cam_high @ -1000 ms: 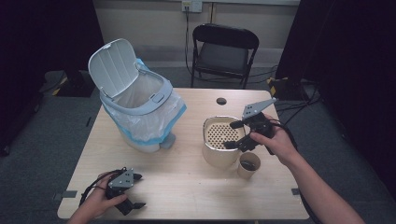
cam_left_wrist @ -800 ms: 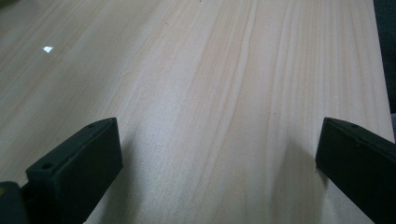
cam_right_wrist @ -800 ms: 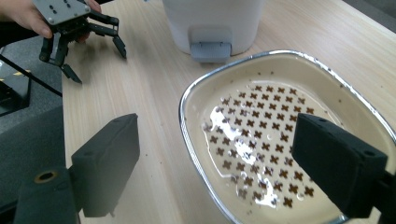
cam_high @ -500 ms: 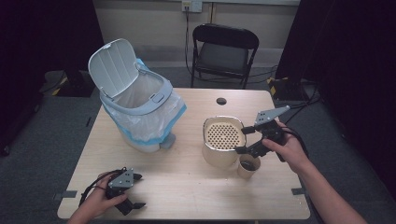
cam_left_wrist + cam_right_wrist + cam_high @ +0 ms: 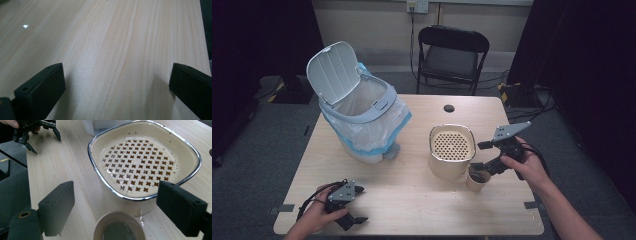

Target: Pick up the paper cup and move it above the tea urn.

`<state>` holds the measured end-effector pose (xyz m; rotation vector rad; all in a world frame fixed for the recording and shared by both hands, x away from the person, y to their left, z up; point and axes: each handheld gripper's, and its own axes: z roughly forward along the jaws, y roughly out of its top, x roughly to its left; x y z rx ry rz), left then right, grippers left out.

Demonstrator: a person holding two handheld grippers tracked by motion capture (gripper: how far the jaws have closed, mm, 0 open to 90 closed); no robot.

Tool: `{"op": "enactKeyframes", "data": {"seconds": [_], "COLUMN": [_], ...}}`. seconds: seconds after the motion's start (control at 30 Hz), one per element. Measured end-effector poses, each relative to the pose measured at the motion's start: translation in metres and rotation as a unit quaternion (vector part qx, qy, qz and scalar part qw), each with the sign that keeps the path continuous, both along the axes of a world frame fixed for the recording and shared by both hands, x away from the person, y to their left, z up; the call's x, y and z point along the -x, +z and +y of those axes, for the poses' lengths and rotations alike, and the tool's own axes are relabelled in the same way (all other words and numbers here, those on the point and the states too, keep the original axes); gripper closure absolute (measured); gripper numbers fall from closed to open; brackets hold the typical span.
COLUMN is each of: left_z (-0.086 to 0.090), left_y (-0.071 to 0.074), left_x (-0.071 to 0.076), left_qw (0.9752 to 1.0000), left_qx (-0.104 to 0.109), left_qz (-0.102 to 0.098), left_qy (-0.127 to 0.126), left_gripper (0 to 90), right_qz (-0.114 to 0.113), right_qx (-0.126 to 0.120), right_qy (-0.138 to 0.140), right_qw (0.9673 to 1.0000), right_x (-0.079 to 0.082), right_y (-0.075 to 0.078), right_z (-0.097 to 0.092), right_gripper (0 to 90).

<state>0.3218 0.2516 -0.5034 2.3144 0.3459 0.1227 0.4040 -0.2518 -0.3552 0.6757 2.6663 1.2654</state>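
The right claw (image 5: 117,207) stands wide open just above the small beige paper cup (image 5: 119,226), which sits on the pale wooden surface (image 5: 412,195) touching the cream perforated basket (image 5: 145,162). Left claw (image 5: 353,205) rests open, well apart.

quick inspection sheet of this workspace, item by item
surface: light wooden table, small round dark hole near the far edge
job's things: small brown cup holding dark contents, next to the cream basket with a perforated bottom
clutter: lidded bin, lid up, lined with a clear bag
grippers: right gripper open, poised over the cup; left gripper open, low on the bare table
cables: black cable trailing from the right gripper
surroundings: black folding chair behind the table, grey floor, dark curtains
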Motion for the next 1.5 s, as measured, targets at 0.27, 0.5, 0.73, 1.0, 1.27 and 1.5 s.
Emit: {"op": "enactKeyframes", "data": {"seconds": [0.27,0.5,0.73,1.0,1.27,1.5], "left_z": [0.000,0.000,0.000,0.000,0.000,0.000], "left_y": [0.000,0.000,0.000,0.000,0.000,0.000], "left_x": [0.000,0.000,0.000,0.000,0.000,0.000], "left_qw": [1.0000,1.0000,1.0000,1.0000,1.0000,1.0000], "left_qx": [0.000,0.000,0.000,0.001,-0.001,0.001], "left_qz": [0.000,0.000,0.000,0.001,0.000,0.000], "left_qy": [0.000,0.000,0.000,0.001,0.000,0.001], "left_gripper": [0.0,0.0,0.0,0.0,0.0,0.0], "right_qz": [0.000,0.000,0.007,0.007,0.006,0.010], "right_qx": [0.000,-0.001,-0.002,-0.003,0.003,0.000], "right_qy": [-0.007,-0.014,-0.016,-0.019,-0.022,-0.029], "right_qw": [1.0000,0.9999,0.9998,0.9998,0.9997,0.9995], "right_x": [0.008,0.014,0.021,0.028,0.036,0.041], "right_y": [-0.009,-0.014,-0.023,-0.027,-0.034,-0.041], "right_z": [-0.013,-0.024,-0.033,-0.041,-0.052,-0.061], "right_gripper": [14.9,14.8,14.8,14.8,14.8,14.9]}}
